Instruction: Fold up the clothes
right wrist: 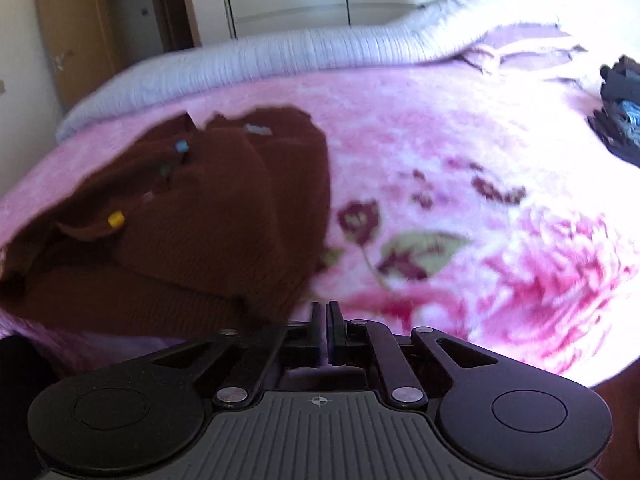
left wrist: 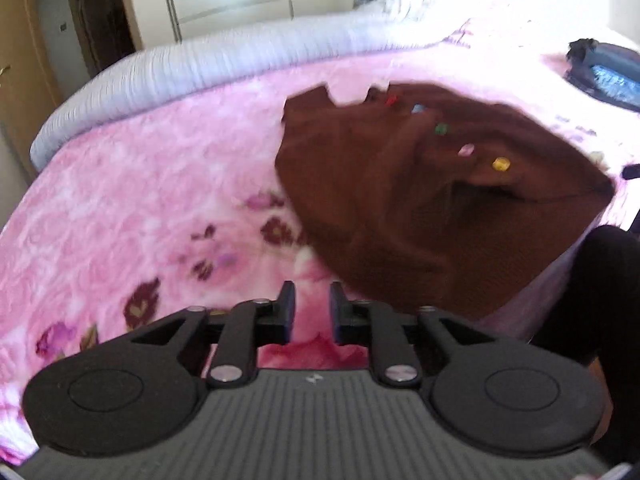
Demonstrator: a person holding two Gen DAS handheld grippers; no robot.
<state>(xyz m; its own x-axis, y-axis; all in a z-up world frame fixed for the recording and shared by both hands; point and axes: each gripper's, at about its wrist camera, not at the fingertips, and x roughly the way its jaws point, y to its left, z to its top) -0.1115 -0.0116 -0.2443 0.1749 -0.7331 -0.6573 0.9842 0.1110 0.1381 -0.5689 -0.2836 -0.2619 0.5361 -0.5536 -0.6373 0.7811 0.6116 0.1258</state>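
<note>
No readable writing or brand is showing anywhere; only a small pale mark on each gripper's grey ribbed body is appearing, too blurred to make out. One brown knitted garment (left wrist: 404,200) is lying crumpled on the pink floral blanket (left wrist: 152,184), near the bed's front edge, with a row of coloured buttons running across it: five are showing in the left wrist view (red, pale blue, green, pink, yellow (left wrist: 501,164)), fewer in the right wrist view. The garment is bunched, so its long axis is hard to tell; the button line is running diagonally from the far side toward the near edge. One dark pile of clothes (right wrist: 620,116) is sitting well apart on the far right of the blanket, and one white ribbed cover (right wrist: 280,56) is lining the bed's far edge. The left gripper (left wrist: 312,312) is hovering just beside the garment's near hem with its jaws parted and nothing between them. The right gripper (right wrist: 325,328) is hovering with its jaws pressed together, empty, beside the garment's edge.
</note>
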